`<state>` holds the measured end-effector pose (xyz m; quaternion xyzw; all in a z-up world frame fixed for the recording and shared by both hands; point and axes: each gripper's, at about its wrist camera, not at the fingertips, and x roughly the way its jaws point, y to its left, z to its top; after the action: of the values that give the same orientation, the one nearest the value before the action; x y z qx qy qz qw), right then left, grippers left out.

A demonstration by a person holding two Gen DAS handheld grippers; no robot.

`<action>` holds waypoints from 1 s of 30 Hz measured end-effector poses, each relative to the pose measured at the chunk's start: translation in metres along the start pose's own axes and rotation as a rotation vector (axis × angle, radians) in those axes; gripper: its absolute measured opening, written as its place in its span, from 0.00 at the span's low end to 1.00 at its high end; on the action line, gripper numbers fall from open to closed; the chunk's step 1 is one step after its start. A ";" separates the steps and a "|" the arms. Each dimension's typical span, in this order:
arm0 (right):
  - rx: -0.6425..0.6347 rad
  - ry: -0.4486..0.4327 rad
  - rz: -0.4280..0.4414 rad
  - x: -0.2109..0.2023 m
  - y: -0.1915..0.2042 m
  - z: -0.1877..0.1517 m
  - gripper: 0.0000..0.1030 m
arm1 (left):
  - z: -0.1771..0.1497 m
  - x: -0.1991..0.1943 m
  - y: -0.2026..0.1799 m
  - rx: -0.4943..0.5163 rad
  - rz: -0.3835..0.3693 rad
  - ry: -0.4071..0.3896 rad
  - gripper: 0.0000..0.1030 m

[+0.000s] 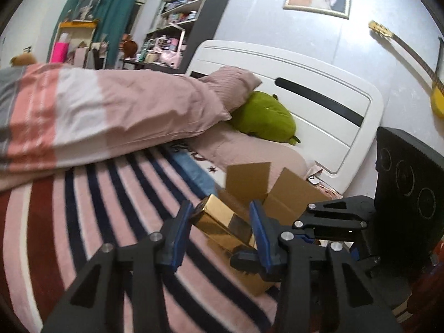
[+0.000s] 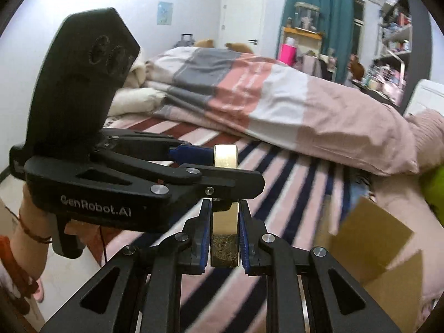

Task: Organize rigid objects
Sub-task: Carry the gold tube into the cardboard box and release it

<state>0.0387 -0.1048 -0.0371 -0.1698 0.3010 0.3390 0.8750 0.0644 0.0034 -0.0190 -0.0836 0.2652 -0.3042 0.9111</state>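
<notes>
Support surface: a bed with a white headboard (image 1: 319, 94), covered by a pink, navy and dark-red striped blanket (image 1: 116, 194). Lying directly on it: a folded pink, white and grey quilt (image 1: 97, 111), a pink ribbed pillow (image 1: 230, 80), a green plush toy (image 1: 263, 116) and an open brown cardboard box (image 1: 288, 191).

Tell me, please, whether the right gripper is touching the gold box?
Touching. In the right wrist view, the right gripper has both blue pads pressed flat against the gold box, with no gap on either side.
</notes>
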 end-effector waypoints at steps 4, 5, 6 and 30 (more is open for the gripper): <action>0.037 -0.006 -0.032 -0.015 -0.033 -0.010 0.13 | 0.014 0.033 -0.028 0.031 -0.019 0.027 0.38; 0.048 -0.005 -0.045 -0.018 -0.042 -0.013 0.13 | 0.016 0.041 -0.033 0.038 -0.022 0.035 0.38; 0.059 -0.001 -0.053 -0.021 -0.048 -0.015 0.13 | 0.018 0.050 -0.038 0.046 -0.027 0.047 0.38; 0.180 -0.086 -0.061 -0.056 -0.118 -0.047 0.85 | 0.017 0.040 -0.070 0.042 0.374 -0.011 0.96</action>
<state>0.0687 -0.2403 -0.0263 -0.0848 0.2869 0.2910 0.9088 0.0648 -0.0768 0.0002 -0.0156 0.2649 -0.1345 0.9547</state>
